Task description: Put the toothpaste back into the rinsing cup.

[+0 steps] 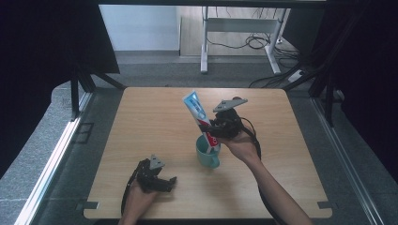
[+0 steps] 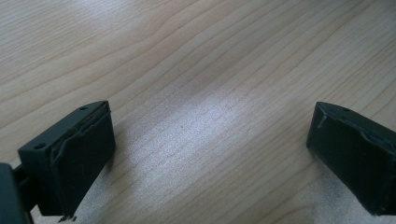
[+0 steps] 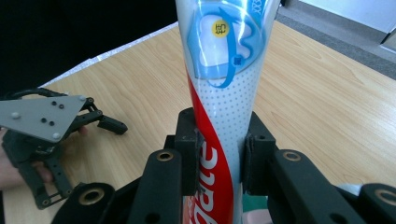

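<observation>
right gripper (image 1: pixel 212 127): fingers clamped on glossy toothpaste tube (image 1: pixel 199 117), tilted, lower end in teal mug (image 1: pixel 207 154) | left gripper (image 1: pixel 164 183): fingers spread, nothing between, resting on wood-grain desk (image 1: pixel 155 117) near mug

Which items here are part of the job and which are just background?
In the job:
- toothpaste tube, clamped in the right gripper, lower end in the cup
- teal cup
- table they sit on

Not in the job right now:
- left gripper, jaws open, resting on the table
- desk frame and cables on the floor beyond
</observation>
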Demonstrator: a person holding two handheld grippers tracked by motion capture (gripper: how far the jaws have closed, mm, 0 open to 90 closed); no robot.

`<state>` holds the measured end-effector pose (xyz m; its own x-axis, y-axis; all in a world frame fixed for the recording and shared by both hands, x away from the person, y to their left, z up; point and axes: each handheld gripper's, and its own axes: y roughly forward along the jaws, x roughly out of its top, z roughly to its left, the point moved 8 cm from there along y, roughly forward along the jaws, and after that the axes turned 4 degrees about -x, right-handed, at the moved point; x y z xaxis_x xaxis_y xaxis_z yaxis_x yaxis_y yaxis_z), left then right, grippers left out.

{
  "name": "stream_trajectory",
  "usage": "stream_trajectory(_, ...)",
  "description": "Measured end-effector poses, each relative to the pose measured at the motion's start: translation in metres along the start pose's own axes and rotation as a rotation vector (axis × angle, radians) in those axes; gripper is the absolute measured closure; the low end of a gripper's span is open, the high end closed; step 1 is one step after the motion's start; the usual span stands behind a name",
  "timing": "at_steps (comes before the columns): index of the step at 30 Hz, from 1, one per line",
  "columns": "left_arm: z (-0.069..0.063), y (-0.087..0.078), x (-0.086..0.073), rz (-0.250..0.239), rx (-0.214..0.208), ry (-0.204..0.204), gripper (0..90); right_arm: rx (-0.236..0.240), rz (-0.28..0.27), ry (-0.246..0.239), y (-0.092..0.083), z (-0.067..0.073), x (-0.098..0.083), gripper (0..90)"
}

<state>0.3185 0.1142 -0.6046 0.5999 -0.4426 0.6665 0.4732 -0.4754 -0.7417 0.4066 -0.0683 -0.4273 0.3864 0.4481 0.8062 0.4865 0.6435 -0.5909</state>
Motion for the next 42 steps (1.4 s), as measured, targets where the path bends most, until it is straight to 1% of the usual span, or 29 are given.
stream_trajectory(6,0.0,0.0,0.0,0.0,0.002,0.0,0.9,-0.003,-0.002,-0.007,0.007,0.0,-0.003,72.0)
stream_trajectory(20,0.0,0.0,0.0,0.005,0.002,0.004,0.9,-0.01,-0.001,0.0,0.022,-0.004,-0.02,72.0)
stream_trajectory(25,0.0,0.0,0.0,0.006,0.001,0.006,0.9,-0.006,0.004,0.006,0.027,-0.003,-0.027,71.9)
stream_trajectory(33,0.0,0.0,-0.001,0.007,0.001,0.006,0.9,-0.006,0.0,0.0,0.033,-0.003,-0.037,71.9)
stream_trajectory(42,0.0,0.0,0.0,0.006,0.0,0.005,0.9,-0.001,0.011,0.003,0.039,-0.001,-0.048,71.8)
